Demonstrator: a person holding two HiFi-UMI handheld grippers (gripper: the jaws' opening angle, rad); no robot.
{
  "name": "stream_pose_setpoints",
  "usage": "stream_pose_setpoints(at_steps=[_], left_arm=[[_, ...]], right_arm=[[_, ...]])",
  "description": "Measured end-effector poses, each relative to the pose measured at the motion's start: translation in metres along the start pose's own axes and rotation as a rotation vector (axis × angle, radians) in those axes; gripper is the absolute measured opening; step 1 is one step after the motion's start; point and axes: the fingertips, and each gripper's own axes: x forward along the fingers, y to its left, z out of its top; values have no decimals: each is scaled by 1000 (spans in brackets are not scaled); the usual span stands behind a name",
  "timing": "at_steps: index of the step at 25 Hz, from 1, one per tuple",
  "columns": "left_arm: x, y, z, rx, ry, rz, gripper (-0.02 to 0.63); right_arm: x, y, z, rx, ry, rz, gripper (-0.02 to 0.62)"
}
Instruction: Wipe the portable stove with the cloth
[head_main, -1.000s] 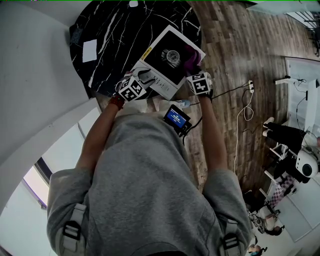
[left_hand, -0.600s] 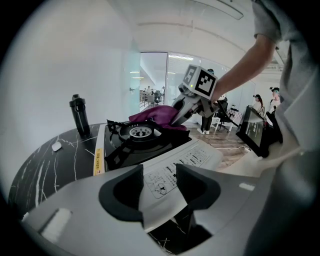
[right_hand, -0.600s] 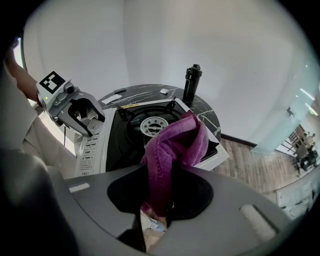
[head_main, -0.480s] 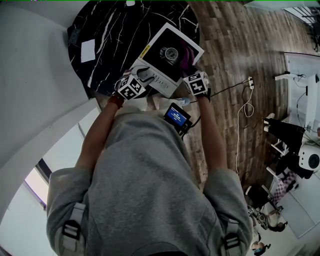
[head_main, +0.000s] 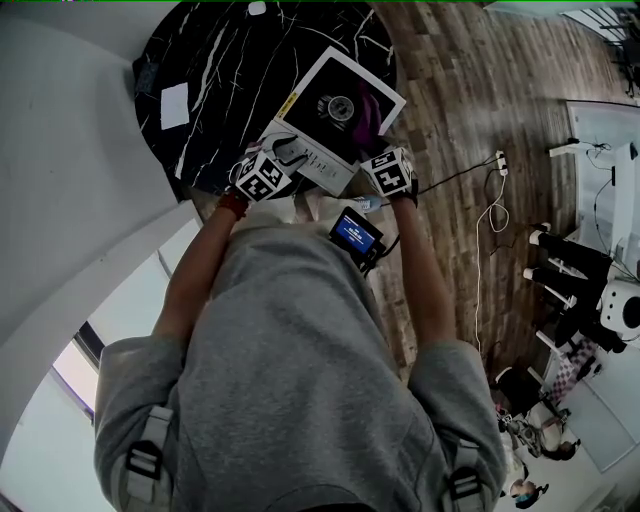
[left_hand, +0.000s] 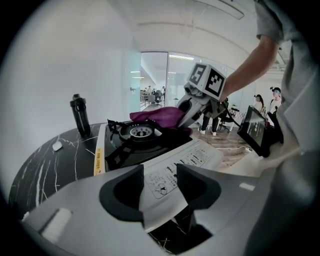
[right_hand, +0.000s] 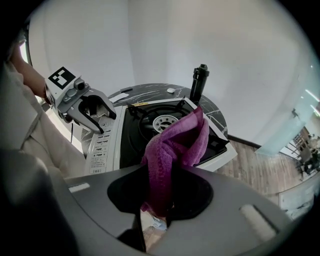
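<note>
Arms (head_main: 415, 260) outstretched, pitched down: left claw (left_hand: 160, 176) grips portable stove (left_hand: 200, 156) corner, jaws just eased wider; right claw (right_hand: 159, 186) clenches cloth (right_hand: 181, 139).

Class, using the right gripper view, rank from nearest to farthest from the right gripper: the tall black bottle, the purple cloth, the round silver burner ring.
1. Purple cloth: pinched between the fingers.
2. Round silver burner ring: centre of the white portable stove, past the cloth.
3. Tall black bottle: upright behind the stove.
</note>
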Motion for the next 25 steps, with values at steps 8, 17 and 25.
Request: stream_pose_setpoints(at_steps=[8, 17, 25], left_arm=[[-1, -1, 1, 2, 1, 2, 206], [-1, 0, 1, -7, -3, 5, 204], [-1, 0, 4, -64, 19, 24, 198]], right_arm=[[-6, 10, 2, 31, 8, 28, 105], [-7, 15, 5, 114, -45, 110, 101], [-20, 4, 12, 127, -108, 257, 106]])
